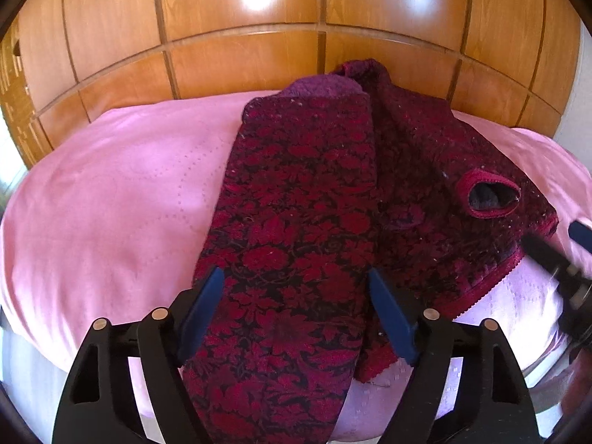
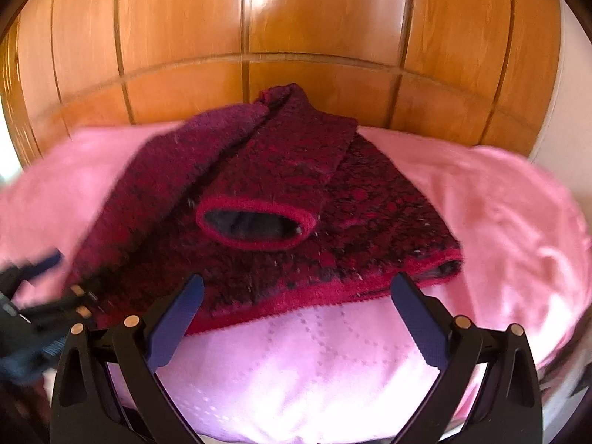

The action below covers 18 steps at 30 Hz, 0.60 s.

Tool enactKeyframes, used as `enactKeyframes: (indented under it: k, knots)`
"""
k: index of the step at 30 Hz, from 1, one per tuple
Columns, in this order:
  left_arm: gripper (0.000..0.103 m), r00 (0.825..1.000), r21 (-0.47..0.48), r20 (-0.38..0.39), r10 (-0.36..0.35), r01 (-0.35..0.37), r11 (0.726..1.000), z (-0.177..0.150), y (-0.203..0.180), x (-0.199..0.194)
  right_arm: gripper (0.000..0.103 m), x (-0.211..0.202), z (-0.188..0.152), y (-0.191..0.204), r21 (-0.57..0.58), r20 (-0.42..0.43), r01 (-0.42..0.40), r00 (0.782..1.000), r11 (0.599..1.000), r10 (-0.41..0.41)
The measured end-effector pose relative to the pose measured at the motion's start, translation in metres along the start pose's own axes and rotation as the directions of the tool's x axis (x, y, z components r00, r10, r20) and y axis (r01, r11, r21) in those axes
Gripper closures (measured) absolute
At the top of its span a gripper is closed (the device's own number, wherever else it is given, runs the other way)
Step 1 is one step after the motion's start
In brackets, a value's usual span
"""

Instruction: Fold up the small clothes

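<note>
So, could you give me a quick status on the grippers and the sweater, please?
Left gripper open, straddling folded sweater. Right gripper open at its hem, empty. Cuff lies on top. Nothing in the way on pink bedspread.

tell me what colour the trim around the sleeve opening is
Bright red trim, clearest in the right wrist view.

One garment, a dark red floral knit, lies on the bed; it shows two sleeves, one long sleeve running toward the left camera and one folded across the body; one open cuff with a bright red rim faces the right camera; one pink bedspread covers the bed; one wooden panelled wall stands behind it; two claws are in view, the left claw and the right claw, each with two blue-padded fingers.
</note>
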<state>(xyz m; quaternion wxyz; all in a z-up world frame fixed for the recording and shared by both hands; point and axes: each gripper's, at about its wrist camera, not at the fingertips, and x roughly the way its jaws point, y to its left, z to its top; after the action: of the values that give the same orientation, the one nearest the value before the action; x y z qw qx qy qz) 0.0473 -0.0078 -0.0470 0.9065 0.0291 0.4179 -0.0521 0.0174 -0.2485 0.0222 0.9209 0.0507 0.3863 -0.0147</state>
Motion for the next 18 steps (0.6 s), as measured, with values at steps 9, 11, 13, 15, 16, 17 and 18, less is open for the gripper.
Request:
enactKeyframes:
  k: [9, 11, 13, 15, 16, 17, 18]
  knots:
    - [0.034, 0.999, 0.077, -0.041, -0.016, 0.020, 0.997, 0.001, -0.013, 0.023, 0.021, 0.026, 0.042, -0.012, 0.074, -0.013, -0.199, 0.980, 0.977, 0.200]
    - [0.044, 0.999, 0.085, -0.045, -0.026, 0.030, 0.996, 0.000, -0.013, 0.026, 0.032, 0.042, 0.042, -0.003, 0.001, -0.053, -0.155, 0.986, 0.988, 0.155]
    - [0.061, 0.998, 0.075, -0.047, -0.037, 0.040, 0.996, 0.001, -0.008, 0.027, 0.053, 0.058, 0.040, 0.004, -0.059, -0.086, -0.137, 0.988, 0.989, 0.131]
    - [0.073, 0.996, 0.033, -0.050, -0.075, 0.077, 0.996, 0.006, 0.003, 0.026, 0.086, 0.070, 0.041, 0.011, -0.147, -0.103, -0.095, 0.991, 0.985, 0.080]
    - [0.080, 0.994, 0.007, -0.047, -0.096, 0.097, 0.995, 0.009, 0.010, 0.024, 0.103, 0.075, 0.044, 0.010, -0.159, -0.115, -0.110, 0.989, 0.981, 0.092]
    - [0.082, 0.991, -0.022, -0.044, -0.124, 0.123, 0.992, 0.013, 0.017, 0.021, 0.103, 0.073, 0.050, 0.007, -0.143, -0.111, -0.131, 0.987, 0.981, 0.116]
    - [0.084, 0.987, -0.059, -0.035, -0.159, 0.156, 0.986, 0.017, 0.027, 0.018, 0.103, 0.070, 0.054, 0.001, -0.136, -0.100, -0.125, 0.989, 0.983, 0.112]
